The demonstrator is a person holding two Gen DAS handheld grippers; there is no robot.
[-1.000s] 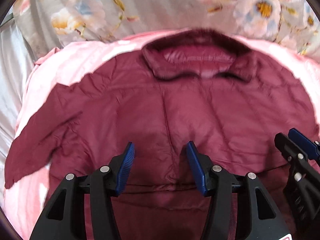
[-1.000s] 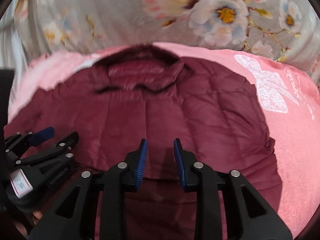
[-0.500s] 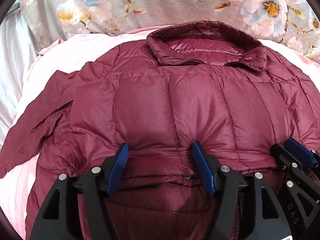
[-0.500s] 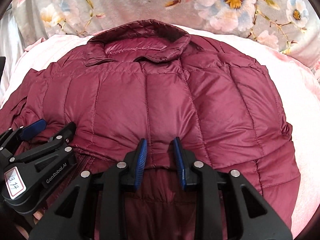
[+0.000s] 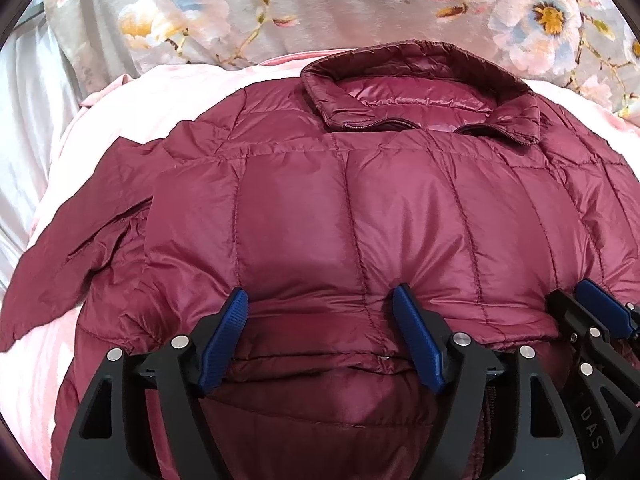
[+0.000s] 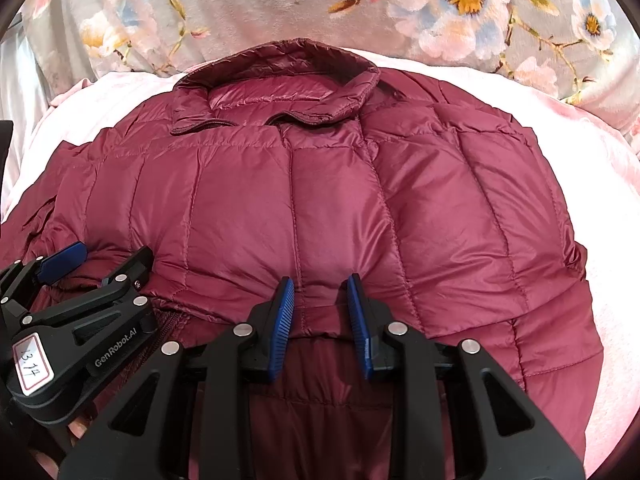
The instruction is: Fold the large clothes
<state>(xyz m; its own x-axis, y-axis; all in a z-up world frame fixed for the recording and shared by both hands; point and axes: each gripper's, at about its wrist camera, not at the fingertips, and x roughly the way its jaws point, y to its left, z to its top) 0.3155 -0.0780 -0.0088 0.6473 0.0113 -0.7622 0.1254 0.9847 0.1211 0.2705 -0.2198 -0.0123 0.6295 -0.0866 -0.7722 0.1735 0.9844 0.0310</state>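
Maroon quilted puffer jacket (image 5: 360, 216) lies spread on a pale pink plush blanket (image 5: 132, 108), straight ahead of both sets of jaws, with its bottom part doubled up over the body so a puffy folded edge sits right at the jaw tips. Left gripper (image 5: 320, 336): jaws spread wide, blue pads on either side of the folded edge, tips touching or just above the fabric, nothing pinched. Right gripper (image 6: 320, 312): jaws partly apart with a narrower gap and a ridge of jacket fabric bulging up between the pads; can't tell from the right wrist view if the pads actually press it, looks more like straddling than clamping. Stand-up collar (image 6: 280, 76) with its dark zipper ends is at the far end of the jacket, beyond the jaws. One sleeve (image 5: 76, 248) is splayed out to the left of the left jaws, lying partly on the blanket. The two grippers sit side by side near the same folded edge: the right one shows at the right margin of the left wrist view, the left one at the left margin of the right wrist view. Grey floral fabric (image 6: 360, 8) lies past the collar.
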